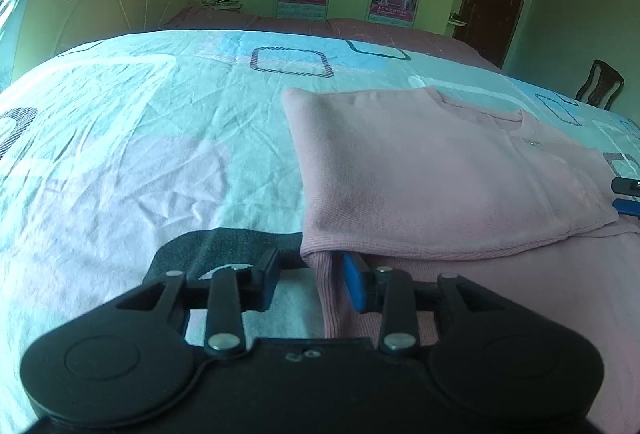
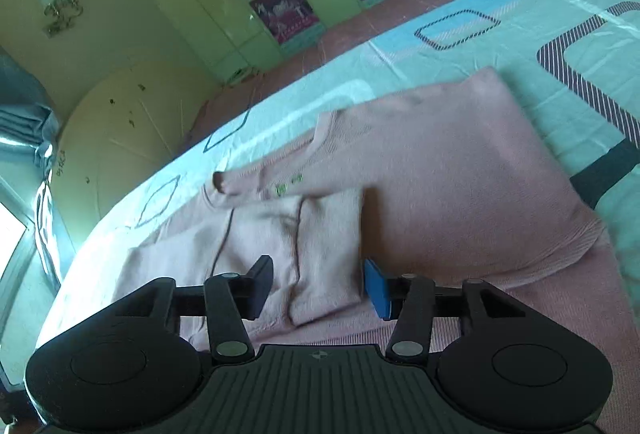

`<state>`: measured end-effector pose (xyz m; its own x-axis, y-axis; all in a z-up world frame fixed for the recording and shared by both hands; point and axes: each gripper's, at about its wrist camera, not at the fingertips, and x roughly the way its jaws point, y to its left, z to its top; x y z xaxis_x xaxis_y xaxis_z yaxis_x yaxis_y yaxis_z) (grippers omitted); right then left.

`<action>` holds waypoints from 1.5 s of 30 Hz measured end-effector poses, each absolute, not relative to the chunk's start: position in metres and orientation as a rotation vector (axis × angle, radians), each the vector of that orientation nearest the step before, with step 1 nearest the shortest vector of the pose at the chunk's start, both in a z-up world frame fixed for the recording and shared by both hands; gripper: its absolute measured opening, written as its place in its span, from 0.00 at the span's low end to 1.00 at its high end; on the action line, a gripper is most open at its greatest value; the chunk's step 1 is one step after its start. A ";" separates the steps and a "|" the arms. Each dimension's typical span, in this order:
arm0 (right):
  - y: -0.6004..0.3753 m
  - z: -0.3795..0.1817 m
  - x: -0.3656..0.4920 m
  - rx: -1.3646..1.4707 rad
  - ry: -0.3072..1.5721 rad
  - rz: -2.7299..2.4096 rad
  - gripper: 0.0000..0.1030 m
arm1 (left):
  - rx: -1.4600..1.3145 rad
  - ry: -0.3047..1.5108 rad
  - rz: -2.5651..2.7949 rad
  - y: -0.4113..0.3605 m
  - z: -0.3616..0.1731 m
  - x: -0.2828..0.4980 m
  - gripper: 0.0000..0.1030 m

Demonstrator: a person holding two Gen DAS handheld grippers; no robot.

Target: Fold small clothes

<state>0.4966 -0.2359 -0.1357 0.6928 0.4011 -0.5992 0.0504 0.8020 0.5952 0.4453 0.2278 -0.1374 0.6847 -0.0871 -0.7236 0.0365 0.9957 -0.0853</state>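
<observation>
**Q:** Sweater (image 1: 440, 170) position and claw states, as shown?

**A:** Pink sweater lies on the bed (image 1: 120, 154), partly folded: one side is turned over onto the body, with the collar at the far edge. Left gripper (image 1: 310, 284) sits low at the near left corner of the garment. Its jaws are parted; the ribbed hem (image 1: 320, 274) runs up between them, but the pads do not press on it. Right gripper (image 2: 318, 286) is likewise parted, over a folded sleeve (image 2: 320, 254) that lies on the body. Cloth is between the jaws, ungripped. Neither claw holds anything.

**Q:** Principal risks from this state?

**A:** Three, in my judgement. First, with both claws released, the folded flap depends on its own weight; knit cloth of this kind tends to spring back, so the fold may creep open. Second, the right fingers bracket the sleeve closely. Withdrawing them carelessly could snag the sleeve and drag it off the body, spoiling the layer beneath. Third, the left pad lies against the hem; a lift without clearing it could pull that corner askew.

**Q:** And the sheet?

**A:** Wrinkled sheet gives an uneven base. A low re-grasp might pinch sheet together with sweater, so that the next fold hauls bedding along.

**Q:** Safest reading of the next need?

**A:** Probably a clean retreat upward, then a fresh grasp on sweater edges only.
</observation>
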 end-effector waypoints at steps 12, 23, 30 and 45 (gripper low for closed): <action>-0.224 -0.148 0.525 0.487 0.856 0.262 0.05 | -0.077 0.833 -0.077 0.232 -0.141 0.447 0.18; -0.222 -0.126 0.512 0.375 0.752 0.205 0.14 | -0.098 0.691 -0.084 0.236 -0.095 0.434 0.42; -0.212 -0.139 0.528 0.309 0.851 0.163 0.14 | -0.100 0.862 -0.225 0.201 -0.133 0.493 0.47; -0.214 -0.137 0.547 0.208 0.839 0.067 0.19 | -0.167 0.792 -0.221 0.210 -0.132 0.603 0.59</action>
<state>0.5468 -0.2136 -0.1369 0.6674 0.1409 -0.7313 0.0233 0.9775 0.2095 0.6034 0.2102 -0.1322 0.6809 -0.2587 -0.6852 0.1339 0.9637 -0.2308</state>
